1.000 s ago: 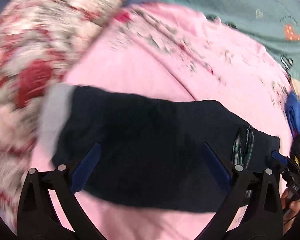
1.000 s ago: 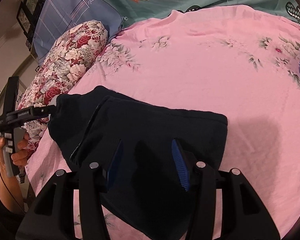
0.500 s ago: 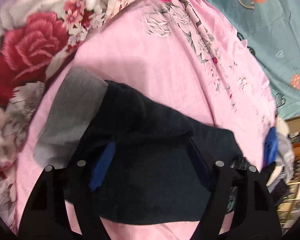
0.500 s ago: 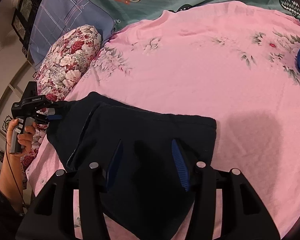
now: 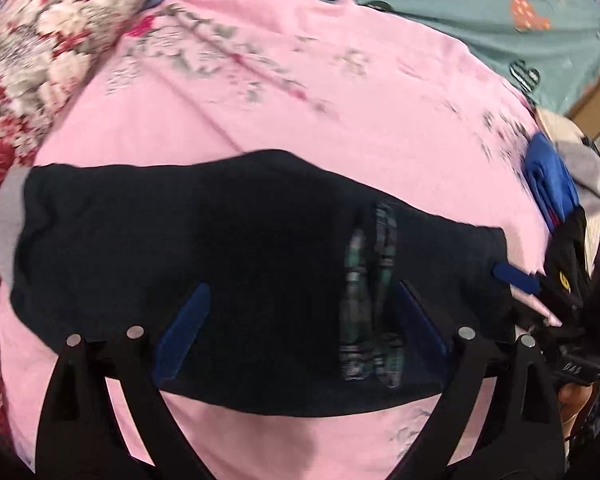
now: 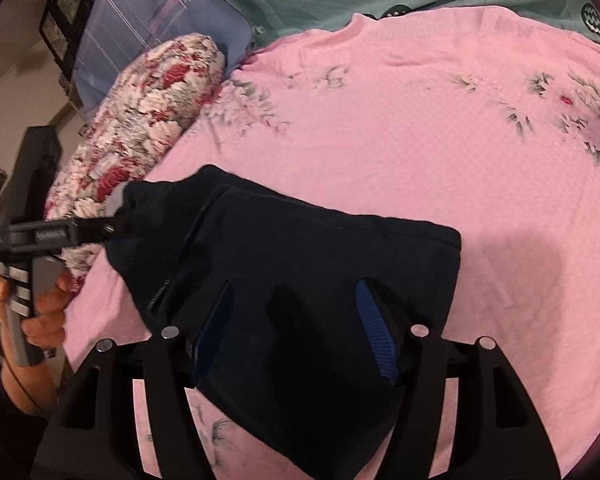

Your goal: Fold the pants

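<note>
Pants point(image 5: 236, 264), dark, folded flat on pink sheet point(image 5: 340, 120), next to flower pillow point(image 6: 148, 108). Left gripper point(image 5: 300, 332) spread wide above pants, jaws just opened more, nothing pinched. Right gripper point(image 6: 296, 320) partway apart over pants, jaws just widening too, pads w/ no grip on cloth. Blue cloth point(image 5: 548, 184) at sheet's far edge.

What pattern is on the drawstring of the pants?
Green-and-white plaid: the drawstring lies on the dark navy pants, clearest in the left wrist view.
</note>
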`<state>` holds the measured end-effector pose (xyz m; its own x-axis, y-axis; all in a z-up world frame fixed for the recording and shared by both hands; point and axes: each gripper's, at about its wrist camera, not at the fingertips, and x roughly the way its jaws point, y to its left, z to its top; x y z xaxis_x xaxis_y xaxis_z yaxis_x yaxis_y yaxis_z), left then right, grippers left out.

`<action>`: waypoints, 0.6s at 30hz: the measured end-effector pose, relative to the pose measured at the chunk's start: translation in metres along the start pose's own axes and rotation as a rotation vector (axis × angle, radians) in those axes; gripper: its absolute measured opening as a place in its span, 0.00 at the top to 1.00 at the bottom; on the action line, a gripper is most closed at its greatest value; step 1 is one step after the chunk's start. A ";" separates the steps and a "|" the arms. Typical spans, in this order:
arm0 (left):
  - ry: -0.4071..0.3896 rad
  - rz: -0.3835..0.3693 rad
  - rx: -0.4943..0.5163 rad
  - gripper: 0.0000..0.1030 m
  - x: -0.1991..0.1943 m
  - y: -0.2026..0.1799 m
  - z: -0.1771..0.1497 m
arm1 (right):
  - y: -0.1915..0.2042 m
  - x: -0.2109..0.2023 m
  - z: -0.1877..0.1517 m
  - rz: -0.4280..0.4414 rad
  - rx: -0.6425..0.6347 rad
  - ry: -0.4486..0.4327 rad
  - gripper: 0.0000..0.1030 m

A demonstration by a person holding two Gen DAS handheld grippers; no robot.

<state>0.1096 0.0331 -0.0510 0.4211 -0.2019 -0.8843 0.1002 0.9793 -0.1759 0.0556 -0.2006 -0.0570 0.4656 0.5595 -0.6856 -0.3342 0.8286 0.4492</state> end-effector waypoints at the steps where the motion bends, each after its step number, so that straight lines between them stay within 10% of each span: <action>1: -0.002 0.002 0.009 0.09 0.003 -0.006 0.000 | 0.000 -0.008 0.001 -0.008 -0.007 -0.036 0.37; 5: 0.019 -0.017 0.038 0.09 0.015 -0.024 -0.006 | -0.016 -0.019 0.007 -0.082 0.068 -0.103 0.44; 7: 0.046 0.005 0.094 0.09 0.031 -0.033 -0.008 | -0.020 -0.008 0.009 -0.075 0.075 -0.060 0.72; 11: 0.047 0.096 0.106 0.05 0.054 -0.026 -0.010 | -0.028 0.009 0.008 -0.167 0.075 -0.009 0.99; 18: 0.054 0.051 -0.009 0.05 0.026 0.002 -0.014 | -0.042 -0.023 0.007 -0.150 0.148 -0.070 0.87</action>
<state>0.1082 0.0302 -0.0810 0.3760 -0.1508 -0.9143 0.0717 0.9884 -0.1335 0.0648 -0.2477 -0.0558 0.5583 0.4253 -0.7123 -0.1353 0.8938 0.4276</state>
